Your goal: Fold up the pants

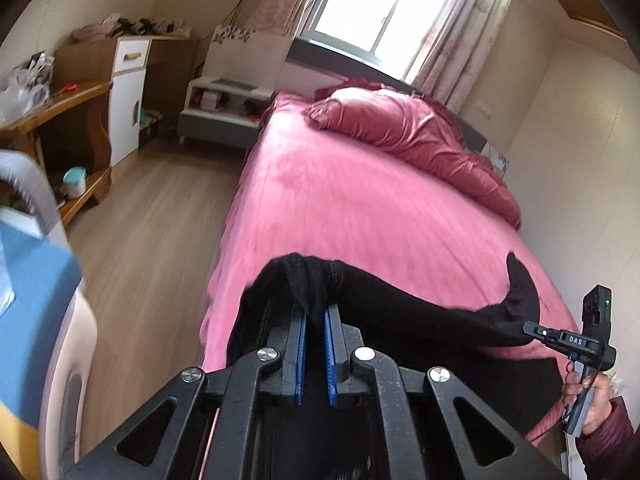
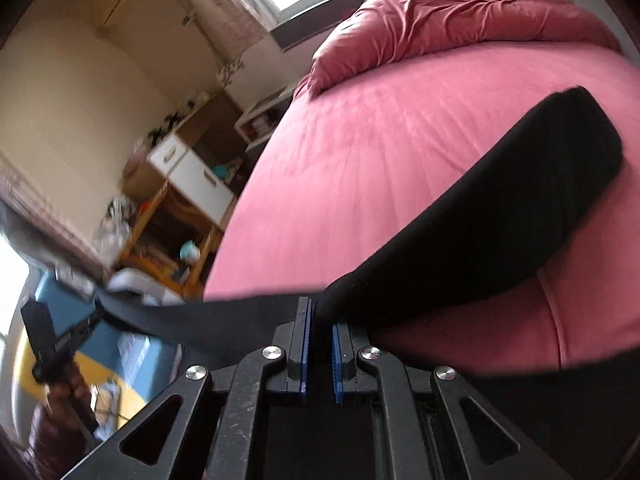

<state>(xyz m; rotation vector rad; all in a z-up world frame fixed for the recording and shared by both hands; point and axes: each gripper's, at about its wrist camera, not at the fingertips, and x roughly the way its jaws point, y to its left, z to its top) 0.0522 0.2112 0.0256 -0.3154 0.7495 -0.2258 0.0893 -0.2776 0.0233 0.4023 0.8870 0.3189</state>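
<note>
Both the left gripper (image 1: 316,312) and right gripper (image 2: 322,312) pinch the black pants (image 1: 400,304) tight, seemingly stretched above the pink bed (image 1: 360,200)

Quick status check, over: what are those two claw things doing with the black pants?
Left gripper shut on pants. Right gripper shut on them too. Pants stretched between both, above pink bed. Nothing in the way.

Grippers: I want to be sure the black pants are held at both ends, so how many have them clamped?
2. The left gripper clamps the black pants over the bed's near edge; the right gripper clamps their other end, beside the pink bed.
</note>
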